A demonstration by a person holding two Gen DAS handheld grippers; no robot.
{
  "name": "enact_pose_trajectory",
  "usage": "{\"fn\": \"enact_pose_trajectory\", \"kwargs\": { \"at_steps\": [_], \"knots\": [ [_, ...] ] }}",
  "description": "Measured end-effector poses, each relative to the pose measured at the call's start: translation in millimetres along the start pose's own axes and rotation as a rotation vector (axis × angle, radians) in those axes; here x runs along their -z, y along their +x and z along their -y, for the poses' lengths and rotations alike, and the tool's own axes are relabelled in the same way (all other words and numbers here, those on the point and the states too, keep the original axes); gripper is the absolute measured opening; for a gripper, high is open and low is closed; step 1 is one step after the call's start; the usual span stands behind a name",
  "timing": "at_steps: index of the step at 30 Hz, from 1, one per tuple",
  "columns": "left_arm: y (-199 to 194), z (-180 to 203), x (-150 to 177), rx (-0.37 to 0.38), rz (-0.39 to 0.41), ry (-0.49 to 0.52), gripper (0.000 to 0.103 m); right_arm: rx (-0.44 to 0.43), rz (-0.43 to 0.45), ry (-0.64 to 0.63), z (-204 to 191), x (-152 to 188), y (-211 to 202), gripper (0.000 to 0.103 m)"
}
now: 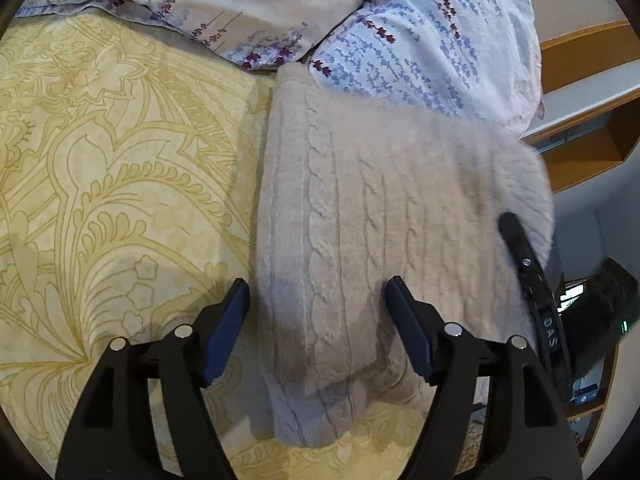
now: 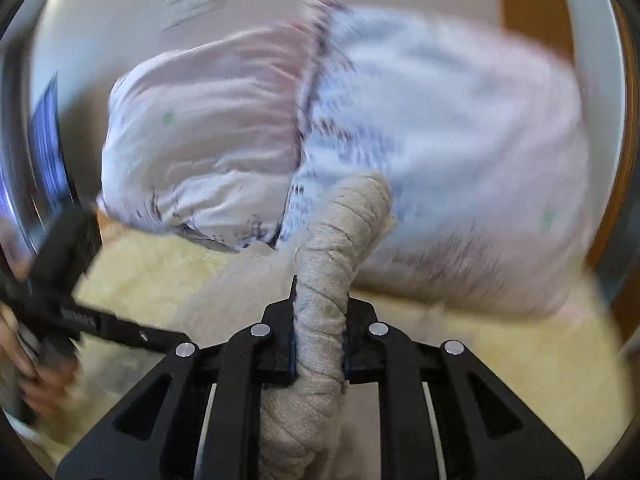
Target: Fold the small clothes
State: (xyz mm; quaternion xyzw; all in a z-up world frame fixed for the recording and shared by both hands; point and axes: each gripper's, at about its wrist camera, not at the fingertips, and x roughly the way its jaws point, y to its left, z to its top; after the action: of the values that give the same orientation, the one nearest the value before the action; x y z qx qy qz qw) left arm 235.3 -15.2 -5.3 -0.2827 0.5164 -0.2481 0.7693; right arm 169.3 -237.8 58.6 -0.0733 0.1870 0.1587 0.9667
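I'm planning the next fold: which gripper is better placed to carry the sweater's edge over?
Right. The right gripper is already shut on a bunched part of the beige cable-knit sweater, lifted off the yellow bedspread. The left gripper is open, holding nothing.

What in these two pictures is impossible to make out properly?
- Right wrist view: the floral bedding is smeared by motion blur, its print unreadable.
- Right wrist view: the right gripper covers the pinched part of the knit sweater.
- Left wrist view: the sweater's near edge is hidden behind the left gripper.
- Left wrist view: the picture's edge cuts the shelves.
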Motion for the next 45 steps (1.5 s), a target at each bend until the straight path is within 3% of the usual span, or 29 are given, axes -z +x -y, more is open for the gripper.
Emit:
{"fn": "enact_pose_trajectory", "kwargs": {
  "at_steps": [2,5,12,14,16,19,20,22,26,31,33,35,36,37,41,45],
  "knots": [
    [-1.5,4.1,2.4,0.015,-0.002,0.014,0.072,0.070,0.001,-0.072,0.8,1.0,-2.7,0.015],
    [1.5,11.6,9.0,0.019,-0.025,0.051,0.072,0.134,-0.046,-0.050,26.5,12.3,1.6,0.015],
    [14.1,26.8,23.4,0.036,-0.071,0.125,0.072,0.105,-0.098,0.121,73.3,39.7,3.5,0.015],
    [15.9,29.7,27.0,0.037,-0.077,0.140,0.072,0.090,-0.166,0.195,86.7,52.8,17.3,0.016],
    [18.8,31.6,29.4,0.037,-0.089,0.144,0.072,0.097,-0.254,0.258,99.0,66.1,30.7,0.026],
    [16.5,29.0,36.7,0.045,-0.098,0.140,0.072,0.146,-0.213,0.368,117.8,70.4,6.0,0.045],
    [15.0,27.3,38.5,0.044,-0.099,0.138,0.072,0.131,-0.201,0.408,123.1,70.3,-3.0,0.053],
    [12.2,24.9,40.1,0.050,-0.101,0.133,0.071,0.038,-0.174,0.542,136.4,76.0,-28.4,0.059],
    [8.1,22.8,45.0,0.067,-0.099,0.113,0.070,-0.129,-0.200,0.671,135.0,94.5,-56.3,0.059],
    [7.6,22.0,52.0,0.072,-0.106,0.092,0.070,-0.148,-0.249,0.642,109.7,107.5,-66.7,0.059],
    [8.0,20.2,54.9,0.075,-0.112,0.082,0.063,-0.127,-0.259,0.600,99.6,111.4,-66.1,0.056],
    [10.0,18.3,58.1,0.084,-0.121,0.069,0.053,-0.116,-0.277,0.566,94.1,113.9,-59.7,0.013],
    [10.9,16.9,59.9,0.093,-0.126,0.064,0.045,-0.115,-0.284,0.561,91.8,114.9,-57.3,0.013],
    [11.7,16.1,60.9,0.096,-0.125,0.062,0.043,-0.110,-0.271,0.553,90.7,114.9,-60.1,0.012],
    [9.6,15.3,61.0,0.092,-0.114,0.081,0.021,-0.066,-0.151,0.495,87.5,100.3,-84.0,0.009],
    [7.1,16.6,63.1,0.084,-0.108,0.118,0.016,-0.020,-0.145,0.472,92.5,101.5,-89.3,0.009]
  ]
}}
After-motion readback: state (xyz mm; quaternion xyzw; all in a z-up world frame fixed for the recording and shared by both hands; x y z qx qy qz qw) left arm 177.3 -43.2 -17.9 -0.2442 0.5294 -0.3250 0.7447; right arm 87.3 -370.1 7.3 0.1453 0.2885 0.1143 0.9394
